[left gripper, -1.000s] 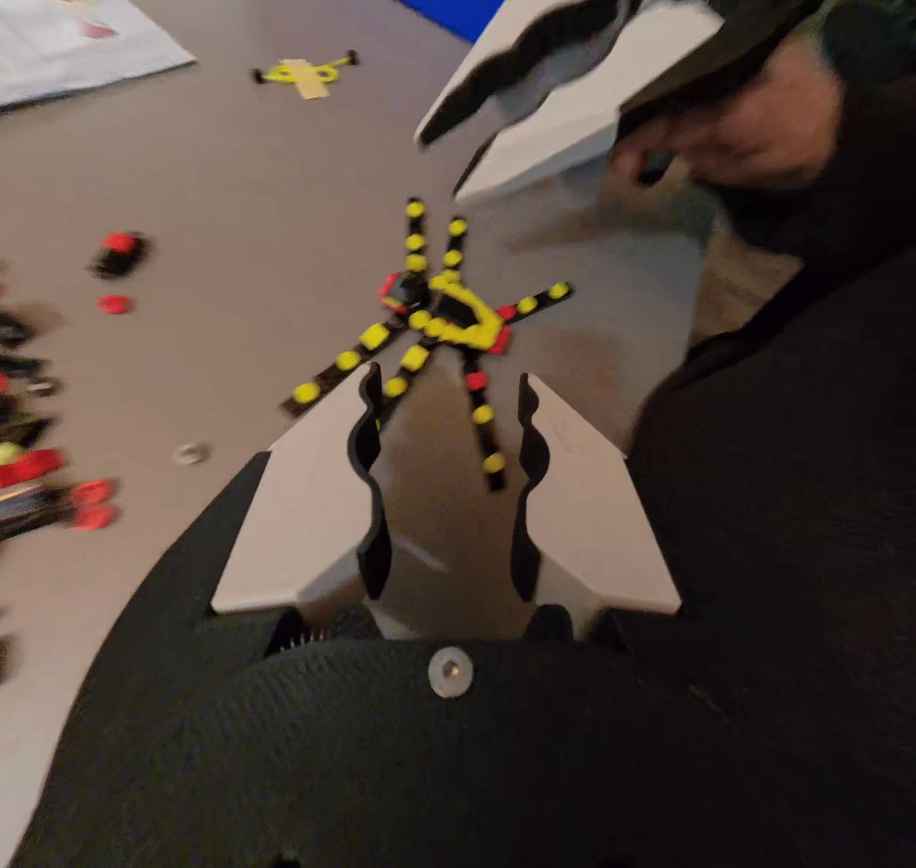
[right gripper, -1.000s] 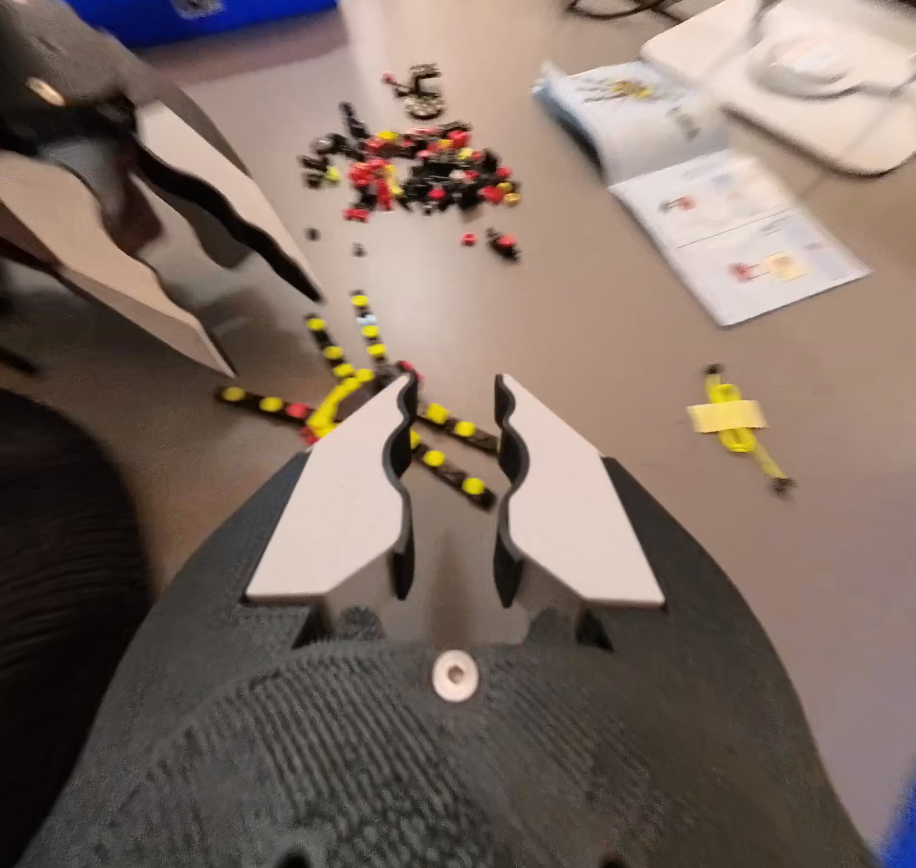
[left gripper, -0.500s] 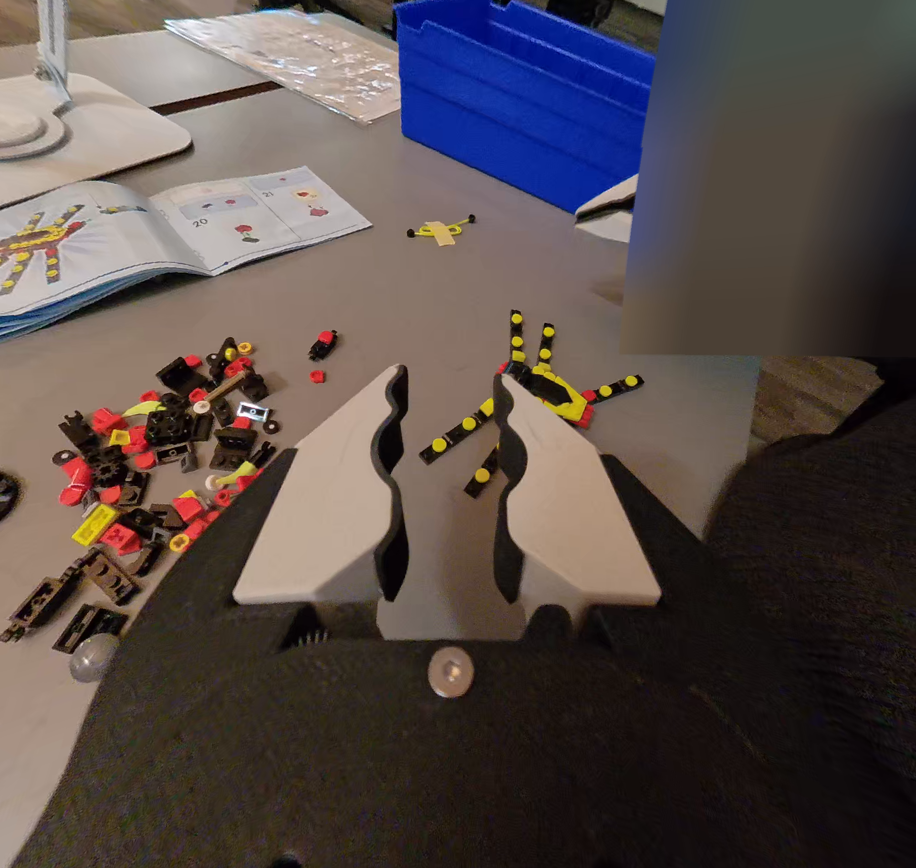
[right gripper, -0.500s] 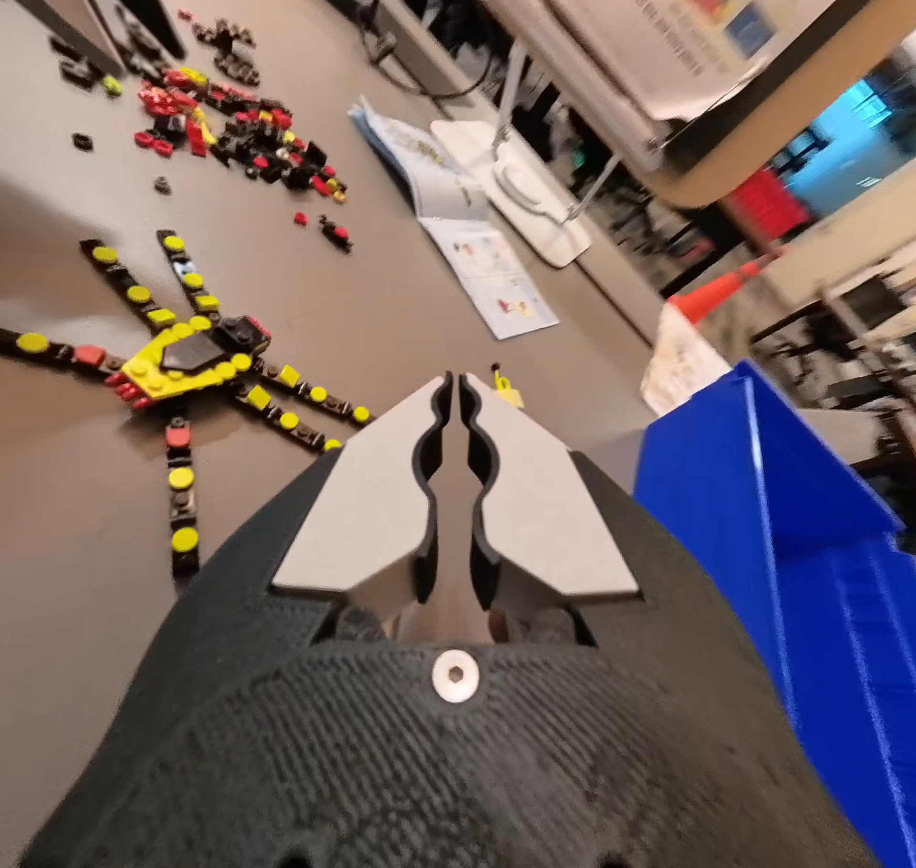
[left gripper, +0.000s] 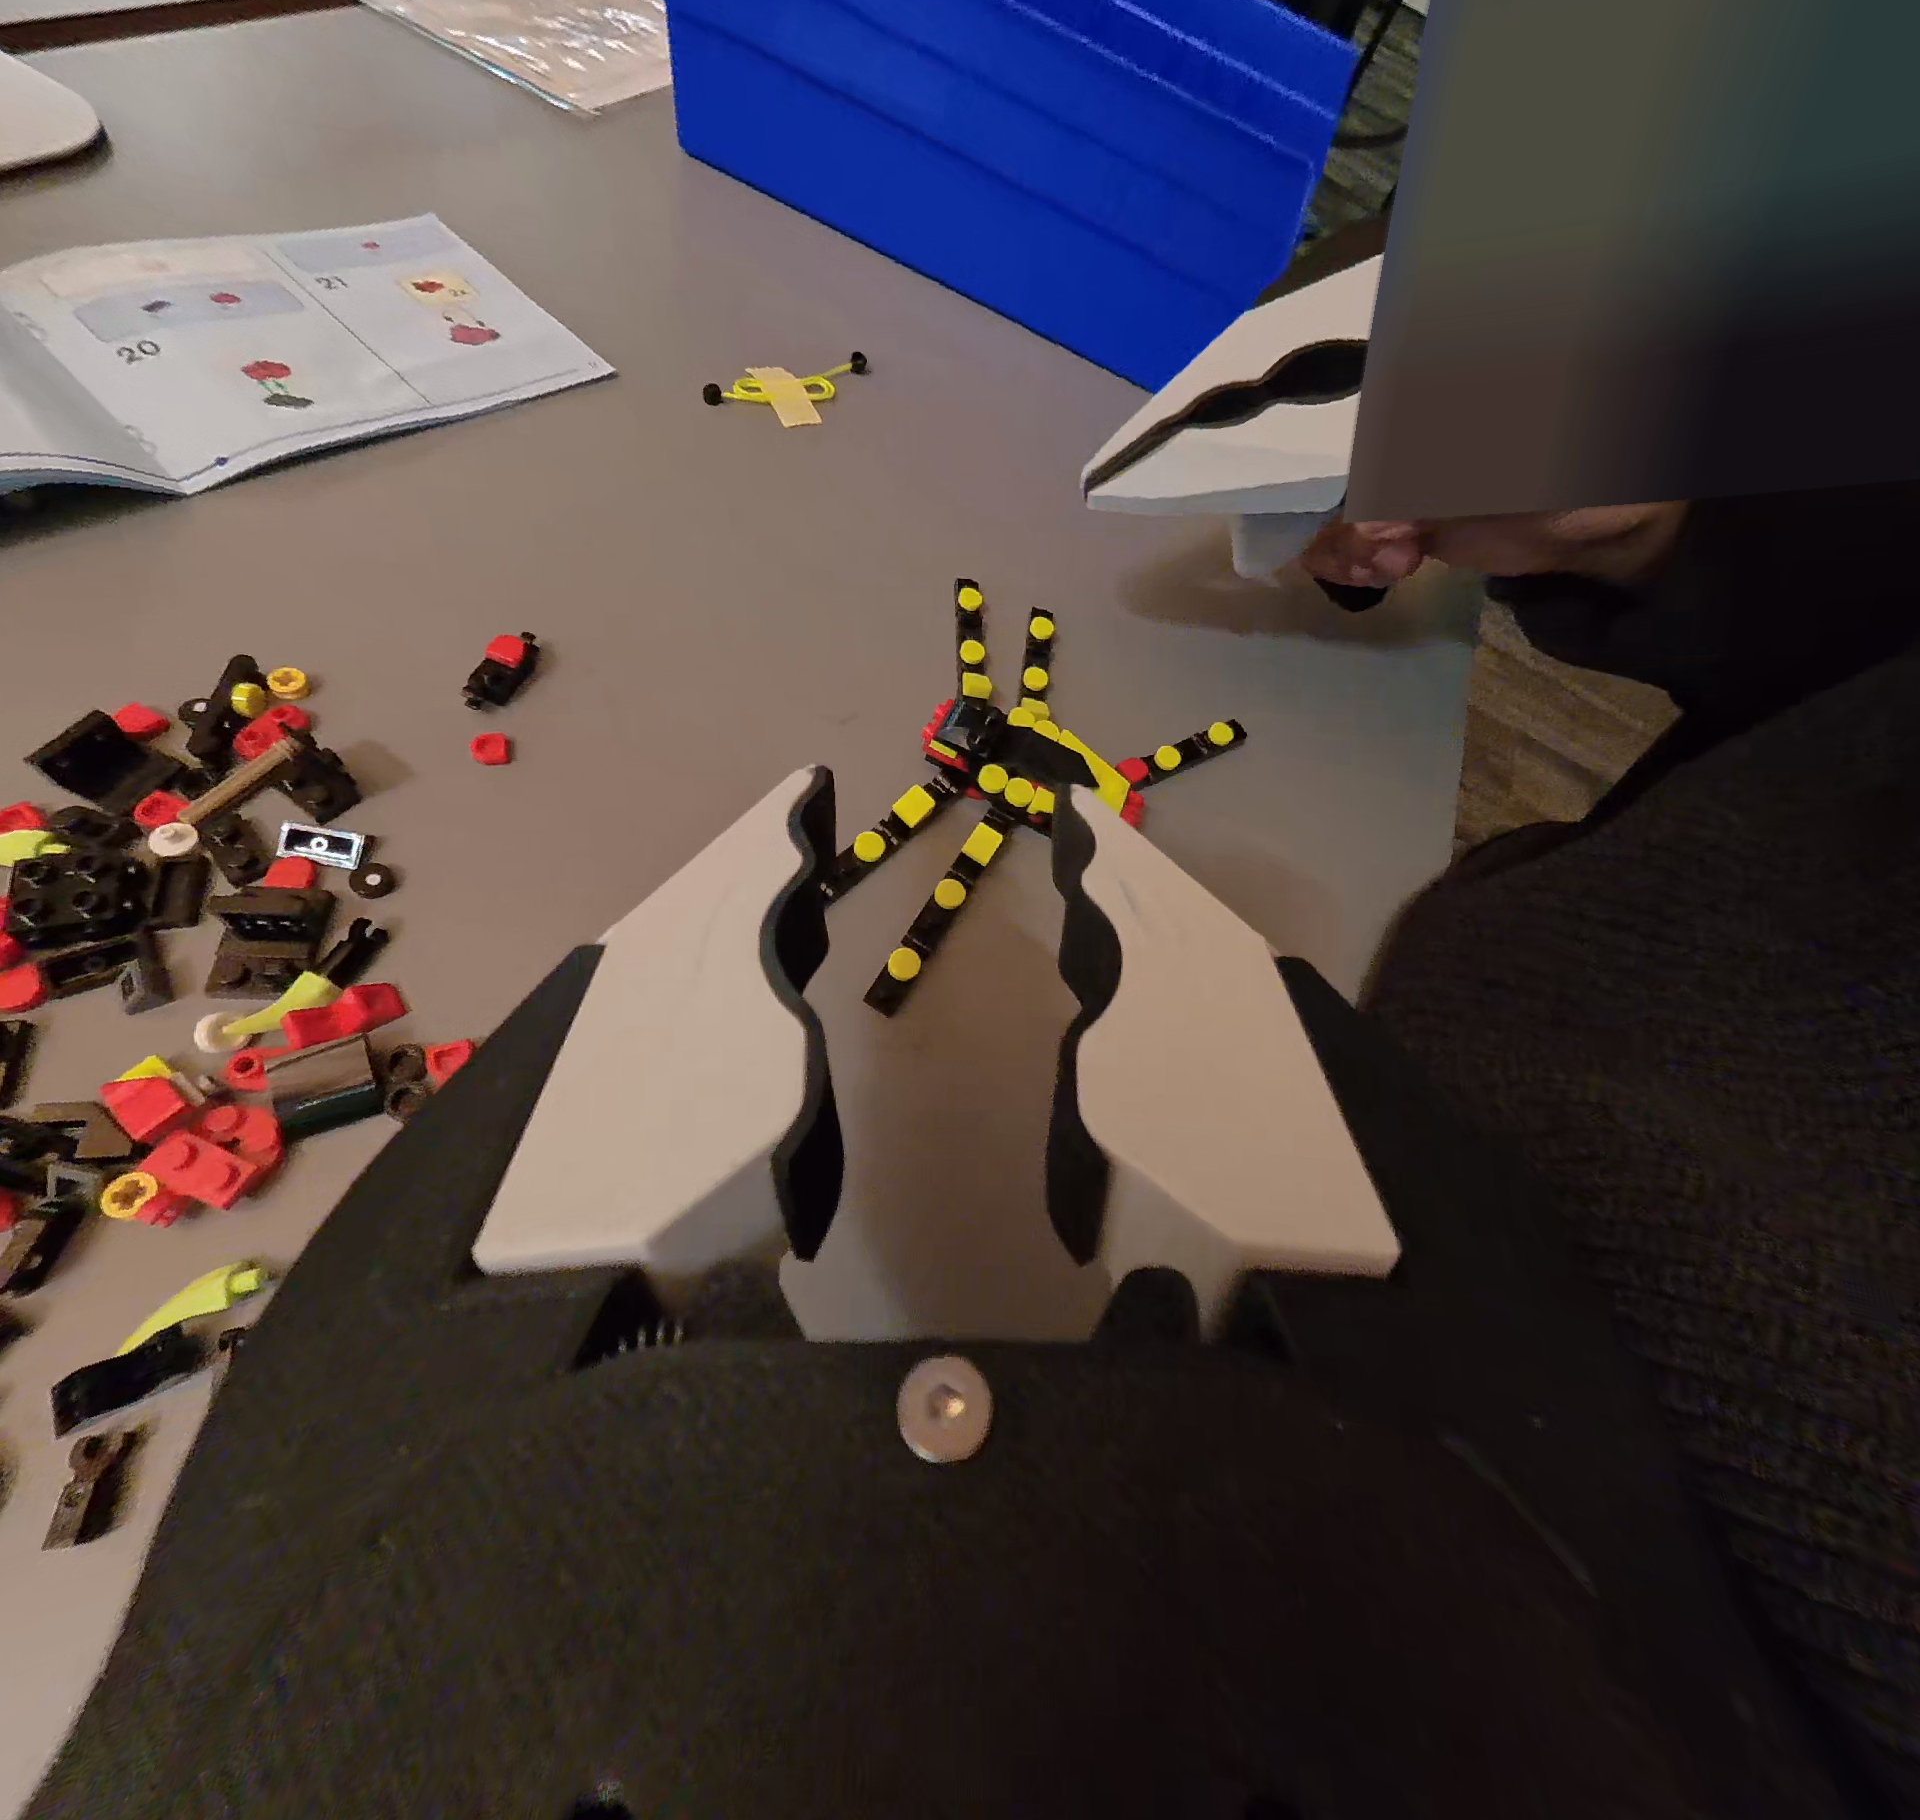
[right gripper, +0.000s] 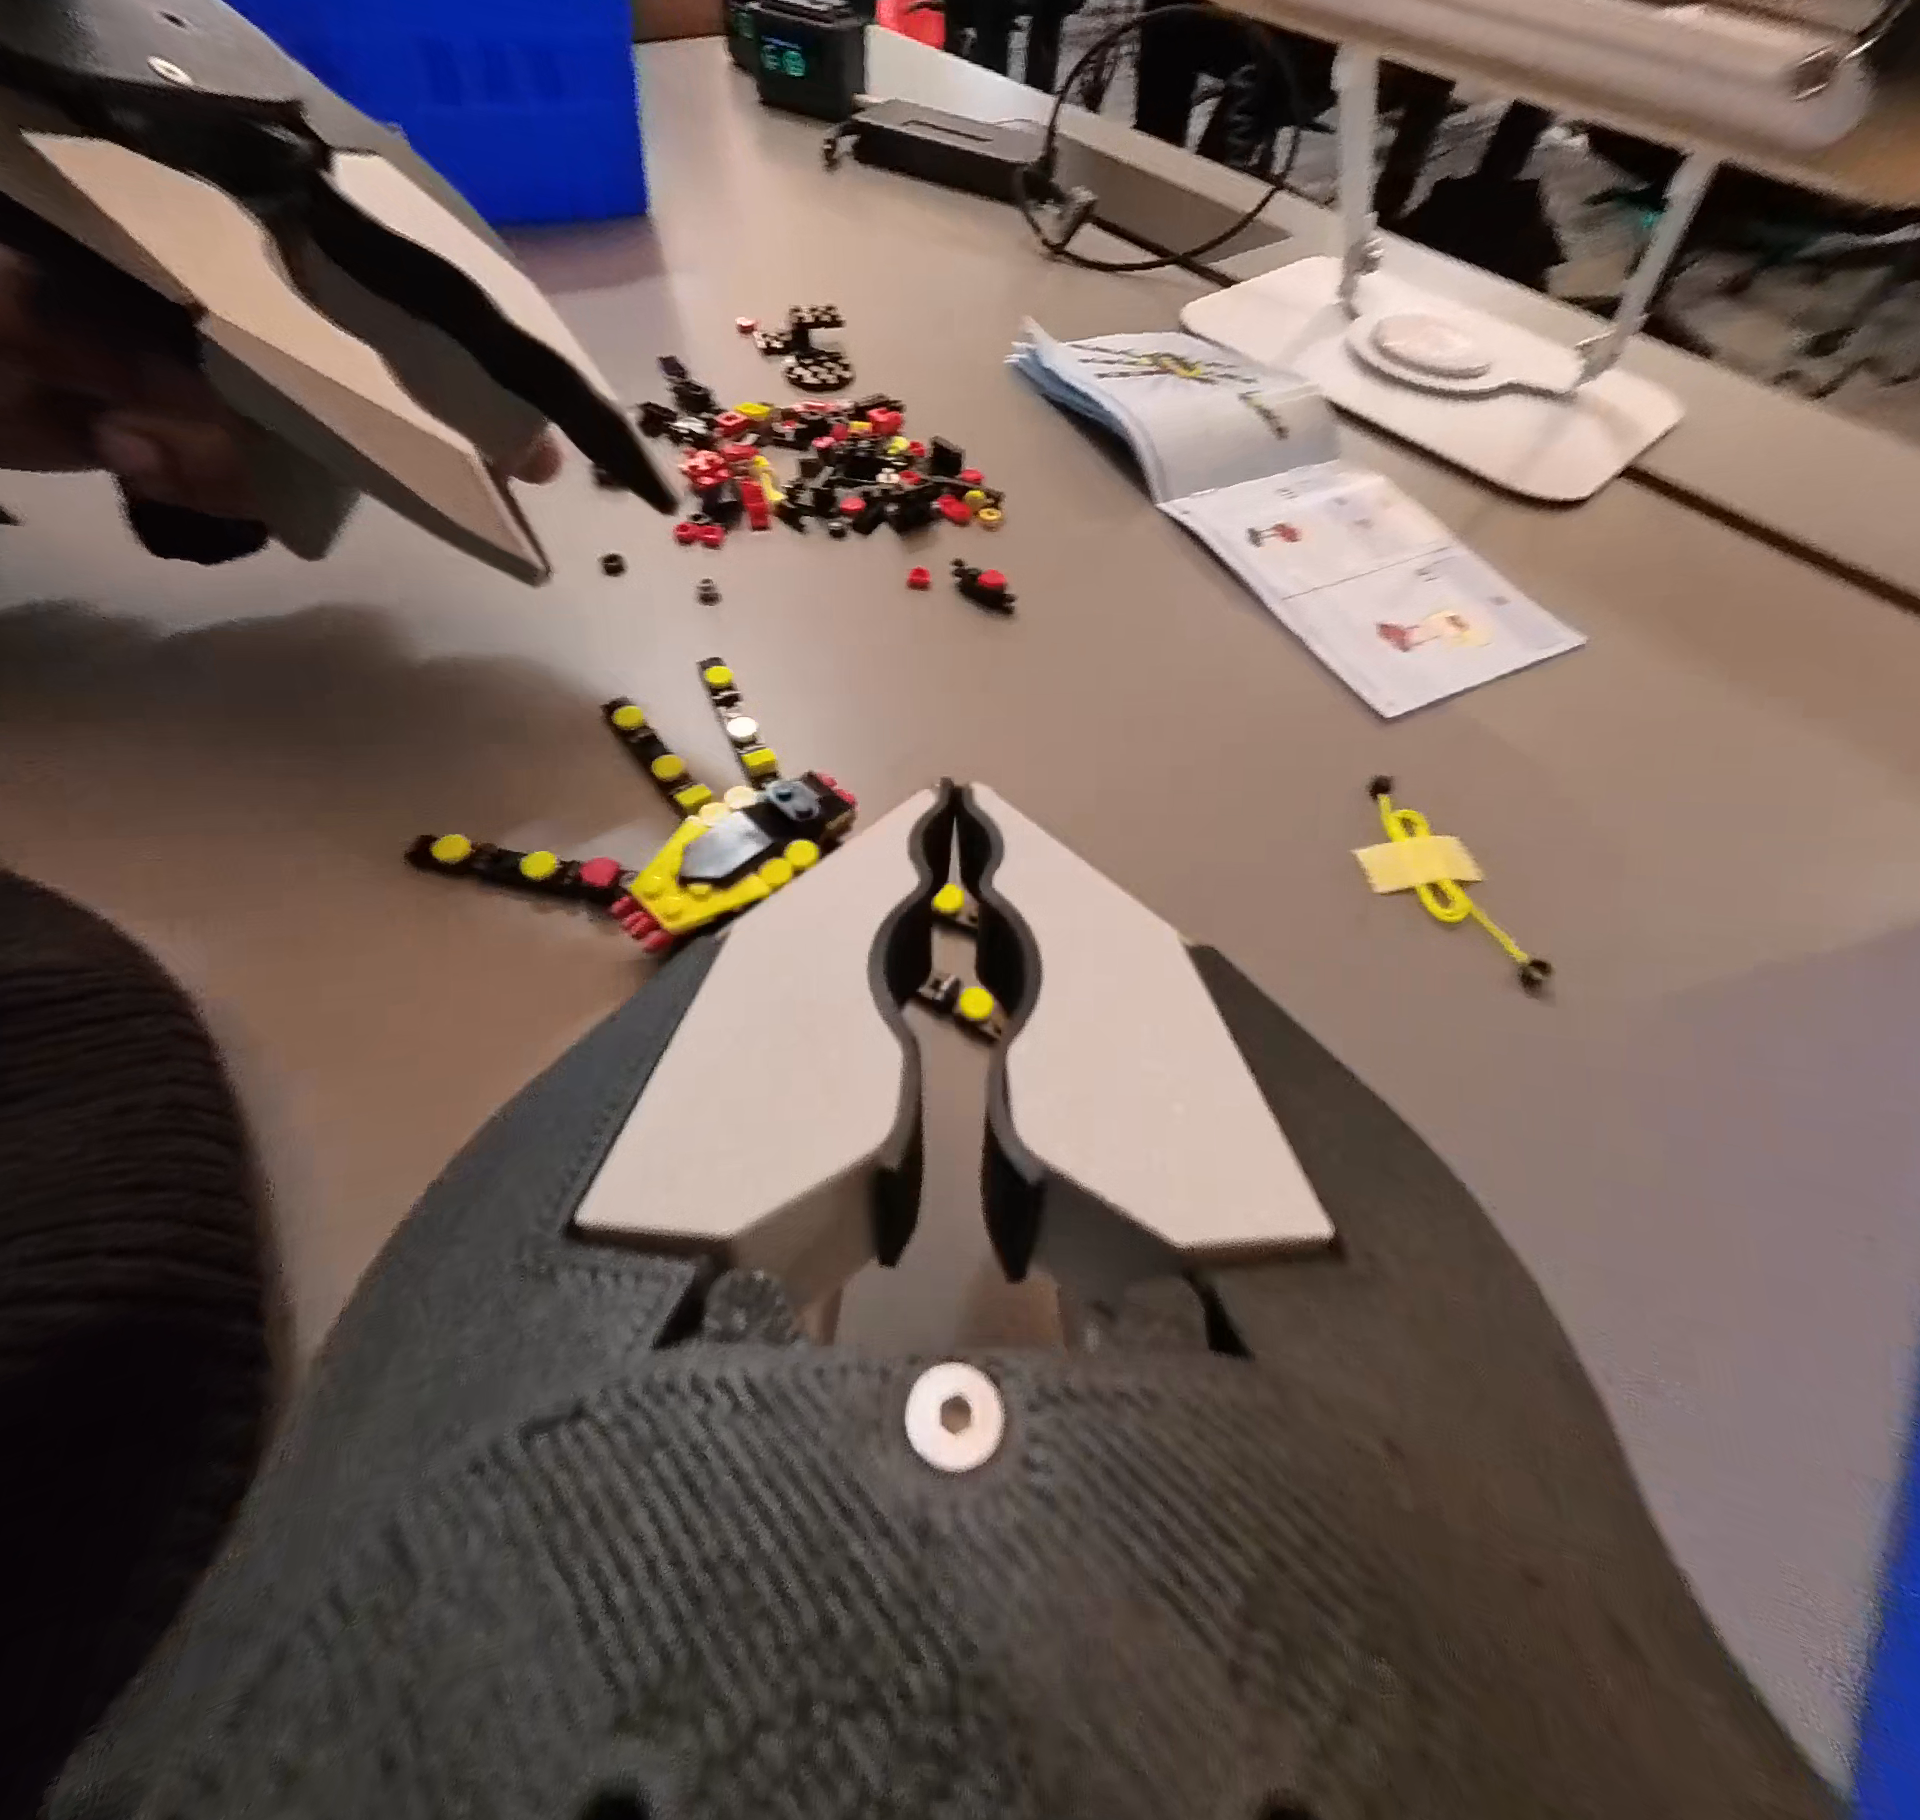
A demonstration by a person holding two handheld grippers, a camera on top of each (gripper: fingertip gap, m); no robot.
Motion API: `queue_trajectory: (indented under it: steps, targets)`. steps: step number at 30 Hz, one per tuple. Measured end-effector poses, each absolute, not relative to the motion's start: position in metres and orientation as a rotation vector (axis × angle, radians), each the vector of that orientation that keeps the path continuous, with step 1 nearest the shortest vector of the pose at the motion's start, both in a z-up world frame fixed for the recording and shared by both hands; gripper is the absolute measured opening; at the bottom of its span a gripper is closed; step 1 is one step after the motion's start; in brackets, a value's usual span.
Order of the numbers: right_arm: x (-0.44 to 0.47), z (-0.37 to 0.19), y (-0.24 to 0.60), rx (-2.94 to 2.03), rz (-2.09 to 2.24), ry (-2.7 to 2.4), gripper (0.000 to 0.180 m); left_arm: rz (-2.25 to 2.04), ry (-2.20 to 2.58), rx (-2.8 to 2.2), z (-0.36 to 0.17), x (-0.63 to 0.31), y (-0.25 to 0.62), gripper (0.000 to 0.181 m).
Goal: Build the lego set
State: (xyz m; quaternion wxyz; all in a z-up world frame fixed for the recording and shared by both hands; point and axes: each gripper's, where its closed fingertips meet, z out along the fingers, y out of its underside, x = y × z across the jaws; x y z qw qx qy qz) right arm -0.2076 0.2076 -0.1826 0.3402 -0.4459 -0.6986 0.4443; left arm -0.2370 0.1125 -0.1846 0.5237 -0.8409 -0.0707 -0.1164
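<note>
The black and yellow lego spider model (left gripper: pixel 1013 757) lies flat on the grey table (left gripper: pixel 644 565) with its legs spread. My left gripper (left gripper: pixel 945 794) is open and empty, held just short of the model, with two legs showing between its fingers. My right gripper (right gripper: pixel 952 791) is shut and empty above the model (right gripper: pixel 727 856), hiding some legs. It also shows in the left wrist view (left gripper: pixel 1091 482), beyond the model. The left gripper (right gripper: pixel 601 542) shows at the upper left of the right wrist view.
A pile of loose black, red and yellow pieces (left gripper: pixel 187 939) lies left of the model. An open instruction booklet (left gripper: pixel 260 347), a yellow string with tape (left gripper: pixel 784 388) and a blue bin (left gripper: pixel 987 108) lie farther back. A white lamp base (right gripper: pixel 1455 388) stands behind the booklet. Some 11 cm of space lies between my two pairs of fingers.
My right gripper went from open to fully shut and swung back over the model. My left gripper moved closer to the model and opened a little wider than half a second ago.
</note>
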Motion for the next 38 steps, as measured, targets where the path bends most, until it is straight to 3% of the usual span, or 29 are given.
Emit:
queue_trajectory:
  steps: [11,31,38]
  targets:
    - [-0.210,-0.192,0.199,-1.338,1.403,-1.898,0.000,-0.326,-0.206,-2.030,-0.193,-0.240,0.112,0.039]
    - [-0.222,-0.196,0.217,-1.363,1.375,-1.842,0.000,-0.383,-0.339,-2.039,-0.210,-0.264,0.112,0.040]
    - [-0.224,-0.207,0.242,-1.349,1.184,-1.846,0.001,-0.407,-0.396,-2.026,-0.215,-0.273,0.111,0.040]
